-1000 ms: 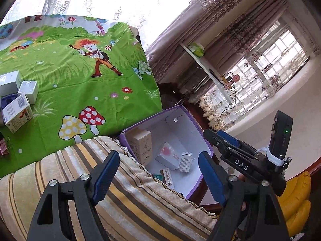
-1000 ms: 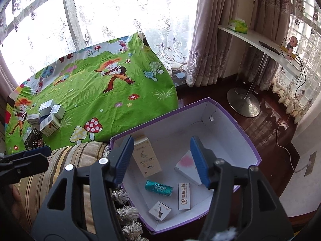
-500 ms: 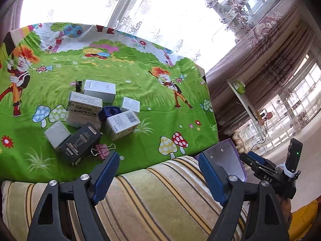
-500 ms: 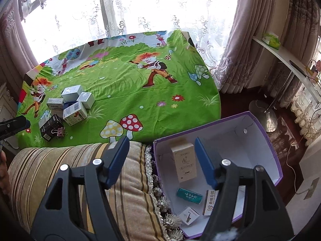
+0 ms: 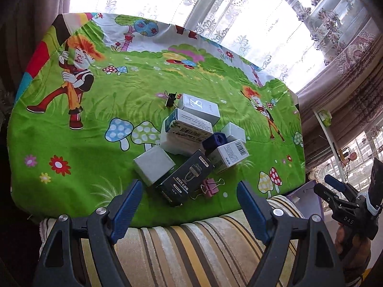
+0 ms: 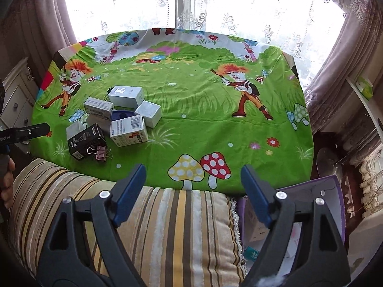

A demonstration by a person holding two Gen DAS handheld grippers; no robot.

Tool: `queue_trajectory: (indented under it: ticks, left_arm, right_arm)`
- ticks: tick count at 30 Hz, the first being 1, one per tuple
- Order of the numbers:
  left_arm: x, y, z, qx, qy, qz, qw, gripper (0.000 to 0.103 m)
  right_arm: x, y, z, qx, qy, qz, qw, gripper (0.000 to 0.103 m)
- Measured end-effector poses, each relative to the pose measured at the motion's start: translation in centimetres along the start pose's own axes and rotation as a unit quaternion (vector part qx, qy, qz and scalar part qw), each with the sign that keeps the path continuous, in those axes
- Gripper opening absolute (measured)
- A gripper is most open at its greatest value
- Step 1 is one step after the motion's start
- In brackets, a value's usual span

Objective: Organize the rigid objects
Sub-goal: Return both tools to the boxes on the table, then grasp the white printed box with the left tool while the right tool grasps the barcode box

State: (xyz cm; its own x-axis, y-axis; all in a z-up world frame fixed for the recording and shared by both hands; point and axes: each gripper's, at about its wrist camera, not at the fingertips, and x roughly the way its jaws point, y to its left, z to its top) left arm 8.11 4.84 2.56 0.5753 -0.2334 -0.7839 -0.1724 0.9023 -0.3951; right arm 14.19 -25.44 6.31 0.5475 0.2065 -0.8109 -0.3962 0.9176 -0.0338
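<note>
A pile of small boxes lies on the green cartoon tablecloth (image 5: pixel 95 143): a black box (image 5: pixel 185 179), a white barcode box (image 5: pixel 228 155), a grey cube (image 5: pixel 154 165), a silver box (image 5: pixel 199 108) and a blue piece (image 5: pixel 216 141). A pink binder clip (image 5: pixel 210 187) lies beside the black box. My left gripper (image 5: pixel 189 191) hovers open just short of the pile, holding nothing. My right gripper (image 6: pixel 193 169) hangs over the cloth's near edge, its jaws opening and empty, with the pile (image 6: pixel 129 129) off to its left. The purple box (image 6: pixel 335 191) holds several small packs at lower right.
A striped cushion (image 6: pixel 167 227) lies between me and the table. A black binder clip (image 5: pixel 170 98) sits behind the pile. Curtains and a window stand behind the table, a white shelf (image 6: pixel 363 100) to the right, a white cabinet (image 6: pixel 16 95) to the left.
Both views have swung left, away from the purple box and onto the table. The pile has come in front of the left gripper. The right jaws have spread wider.
</note>
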Motion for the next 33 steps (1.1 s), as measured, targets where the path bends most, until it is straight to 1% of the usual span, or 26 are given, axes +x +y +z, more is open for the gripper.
queue_trajectory:
  ticks: [2,6,10,13,15,16,18,19,22,25,27,33]
  left_arm:
    - [0.3,0.3,0.1,0.005,0.005,0.009,0.9999,0.082]
    - [0.9,1.0,1.0,-0.013,0.014,0.019,0.9997,0.082]
    - [1.9,0.4,3.0,-0.008,0.011,0.054,0.9984,0.082]
    - [3.1,-0.5,4.8,-0.001,0.015,0.064,0.9978,0.087]
    - [4.2,-1.4,6.0,0.005,0.022,0.065,0.9976,0.092]
    - [4.8,-1.8,6.5,0.007,0.025,0.069,0.9973,0.093]
    - [6.2,-2.3,7.5,0.011,0.031,0.083,0.996,0.101]
    - [6.9,-2.6,7.9,0.011,0.032,0.092,0.9952,0.103]
    - [8.4,-3.0,8.9,0.006,0.038,0.105,0.9938,0.103]
    - [9.9,-3.2,9.4,0.006,0.052,0.127,0.9905,0.103]
    - [10.6,-3.3,9.3,0.005,0.059,0.134,0.9892,0.103]
    - [12.2,-3.5,9.1,0.007,0.078,0.142,0.9867,0.103]
  right_arm:
    - [1.1,1.2,0.7,-0.015,0.011,0.01,1.0,0.084]
    - [3.5,3.4,2.1,-0.033,0.026,0.025,0.999,0.084]
    - [6.4,5.5,3.3,-0.041,0.047,0.041,0.997,0.085]
    - [8.2,6.8,3.9,-0.049,0.061,0.05,0.996,0.085]
    - [9.1,7.3,4.2,-0.048,0.062,0.059,0.995,0.085]
    - [9.4,7.5,4.3,-0.047,0.061,0.063,0.995,0.085]
    - [10.1,7.8,4.5,-0.046,0.058,0.068,0.995,0.088]
    - [10.5,8.0,4.6,-0.046,0.059,0.068,0.995,0.09]
    - [11.3,8.3,4.7,-0.05,0.06,0.076,0.994,0.09]
    - [12.0,8.4,4.8,-0.05,0.058,0.084,0.993,0.092]
    - [12.3,8.4,4.9,-0.05,0.058,0.087,0.993,0.092]
    - [13.4,8.8,4.7,-0.054,0.07,0.096,0.991,0.093]
